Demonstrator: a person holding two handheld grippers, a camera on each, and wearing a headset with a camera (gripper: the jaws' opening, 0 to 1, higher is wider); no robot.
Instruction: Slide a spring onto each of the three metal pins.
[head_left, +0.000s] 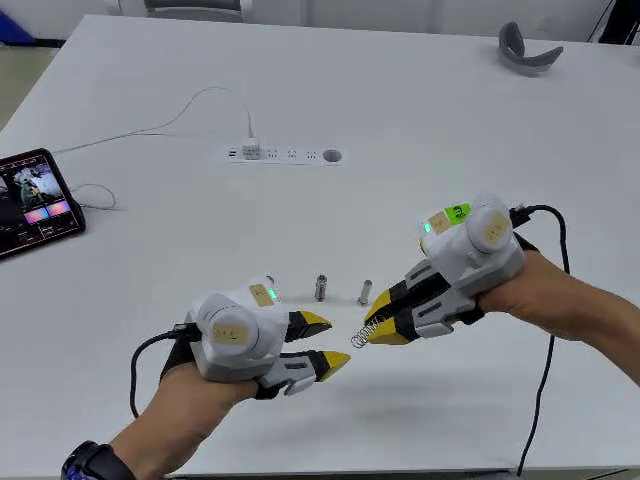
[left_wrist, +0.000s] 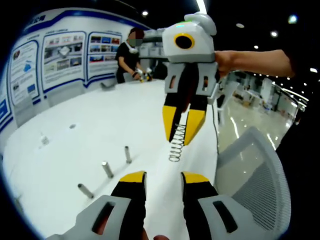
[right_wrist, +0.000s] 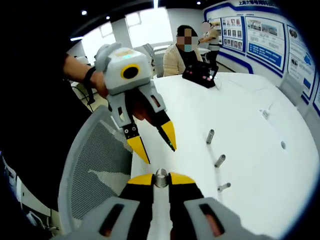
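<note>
Head view: over a white tabletop (head_left: 150, 260) carrying a white power strip (head_left: 280, 155) and a dark tablet (head_left: 35, 200), my left gripper (head_left: 332, 342) hangs empty, jaws well apart, while my right gripper (head_left: 382, 322) pinches a small coiled steel spring (head_left: 366, 333) near three short metal pins (head_left: 321, 287). Left gripper view: blue-trimmed display boards (left_wrist: 65, 50) line the wall. Right gripper view: a grey mesh chair (right_wrist: 100, 165) stands beside the table.

Left gripper (left_wrist: 164, 176): jaws parted, yellow tips at the bottom of the view. Right gripper (left_wrist: 179, 136): enters from above, jaws closed on a spring (left_wrist: 176, 147) that hangs toward the left tips. Three metal pins (left_wrist: 107, 169) stand in a row on the white table (left_wrist: 90, 125), left of both grippers. Mesh chair (left_wrist: 255, 170) at right
</note>
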